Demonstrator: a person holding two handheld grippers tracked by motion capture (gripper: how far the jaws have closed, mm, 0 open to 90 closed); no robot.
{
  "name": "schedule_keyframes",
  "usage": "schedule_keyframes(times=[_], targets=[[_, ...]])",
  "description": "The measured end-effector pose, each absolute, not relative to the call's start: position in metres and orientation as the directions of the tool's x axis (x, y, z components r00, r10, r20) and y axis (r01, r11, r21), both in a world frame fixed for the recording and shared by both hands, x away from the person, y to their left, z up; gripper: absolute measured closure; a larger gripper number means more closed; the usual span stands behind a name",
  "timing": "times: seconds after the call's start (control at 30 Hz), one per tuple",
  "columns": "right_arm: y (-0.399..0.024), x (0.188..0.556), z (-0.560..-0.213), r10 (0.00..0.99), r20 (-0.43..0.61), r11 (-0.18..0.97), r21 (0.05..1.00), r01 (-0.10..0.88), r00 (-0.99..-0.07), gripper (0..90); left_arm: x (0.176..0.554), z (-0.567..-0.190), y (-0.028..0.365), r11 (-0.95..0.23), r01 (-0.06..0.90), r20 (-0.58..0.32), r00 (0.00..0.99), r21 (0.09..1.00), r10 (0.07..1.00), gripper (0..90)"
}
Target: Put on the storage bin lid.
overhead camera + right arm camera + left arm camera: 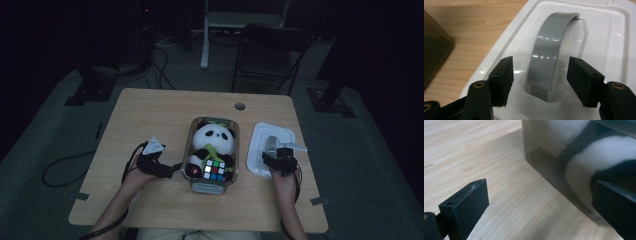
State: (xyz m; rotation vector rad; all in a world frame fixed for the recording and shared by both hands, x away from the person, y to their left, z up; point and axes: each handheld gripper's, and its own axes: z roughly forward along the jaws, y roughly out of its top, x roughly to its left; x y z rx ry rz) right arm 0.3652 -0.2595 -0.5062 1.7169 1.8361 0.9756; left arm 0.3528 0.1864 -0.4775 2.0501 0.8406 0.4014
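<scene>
Lid (pixel 579 47) is lying beside the packed box (pixel 210 155), right gripper (pixel 540 80) fingers wide around its handle (pixel 549 57), left gripper (pixel 536 205) fingers wide, seemingly bracing; closing remains.

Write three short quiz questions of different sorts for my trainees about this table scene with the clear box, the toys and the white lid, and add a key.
1. True or false: the white lid sits on top of the clear box.
2. Which toy lies in the box in front of the plush panda? A) a ball B) a colour cube C) a toy car
3. Fill in: the right claw stands with its jaws on either side of the lid's grey ____.

Key:
1. False. The lid lies on the table, right of the box.
2. B, the colour cube.
3. Handle; the jaws stand apart and do not press on it.
</scene>
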Motion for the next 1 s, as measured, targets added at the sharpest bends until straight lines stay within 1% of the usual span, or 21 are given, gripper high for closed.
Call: schedule_keyframes(times=[0.17,0.2,0.23,0.3,0.37,0.4,0.43,0.47,0.5,0.53,0.73,0.9,1.0], targets=[[-0.25,0.372,-0.507,0.993,0.06,0.021,0.759,0.651,-0.101,38.0,0.357,-0.481,0.181,-0.411,0.416,-0.016,0.718,0.811,0.696,1.7],[-0.249,0.374,-0.507,0.995,0.044,0.027,0.759,0.651,-0.092,39.0,0.358,-0.482,0.18,-0.412,0.414,-0.012,0.717,0.812,0.697,1.7],[-0.249,0.376,-0.507,0.996,0.034,0.025,0.76,0.65,-0.078,42.2,0.358,-0.482,0.179,-0.414,0.413,-0.011,0.718,0.811,0.696,1.7],[-0.25,0.38,-0.509,0.998,0.013,0.026,0.759,0.651,-0.056,43.5,0.358,-0.482,0.178,-0.414,0.411,-0.013,0.722,0.812,0.692,1.7],[-0.252,0.384,-0.512,0.998,0.022,0.019,0.747,0.664,-0.053,46.6,0.359,-0.482,0.176,-0.413,0.408,-0.014,0.724,0.814,0.689,1.7],[-0.253,0.384,-0.513,0.998,0.029,0.014,0.745,0.666,-0.054,54.5,0.359,-0.482,0.176,-0.413,0.408,-0.014,0.724,0.814,0.689,1.7],[-0.253,0.384,-0.513,0.998,0.029,0.014,0.745,0.666,-0.054,54.5,0.358,-0.482,0.175,-0.413,0.408,-0.015,0.727,0.814,0.687,1.7],[-0.253,0.384,-0.513,0.997,0.03,0.02,0.751,0.66,-0.064,63.4,0.358,-0.482,0.174,-0.418,0.404,-0.01,0.728,0.814,0.685,1.7],[-0.252,0.382,-0.512,0.998,0.008,0.03,0.75,0.661,-0.054,65.4,0.358,-0.483,0.172,-0.419,0.404,-0.011,0.731,0.813,0.682,1.7],[-0.255,0.382,-0.511,0.997,0.039,0.013,0.752,0.659,-0.064,67.3,0.359,-0.483,0.172,-0.421,0.402,-0.009,0.732,0.813,0.682,1.7],[-0.263,0.367,-0.49,0.992,0.084,-0.01,0.782,0.624,-0.089,68.0,0.359,-0.484,0.169,-0.425,0.402,-0.006,0.733,0.811,0.68,1.7],[-0.27,0.346,-0.456,0.988,0.113,-0.032,0.824,0.566,-0.109,68.0,0.357,-0.484,0.167,-0.431,0.397,0.0,0.735,0.811,0.678,1.7],[-0.27,0.332,-0.432,0.982,0.13,-0.037,0.846,0.532,-0.137,68.0,0.356,-0.485,0.163,-0.435,0.391,0.006,0.738,0.811,0.675,1.7]])
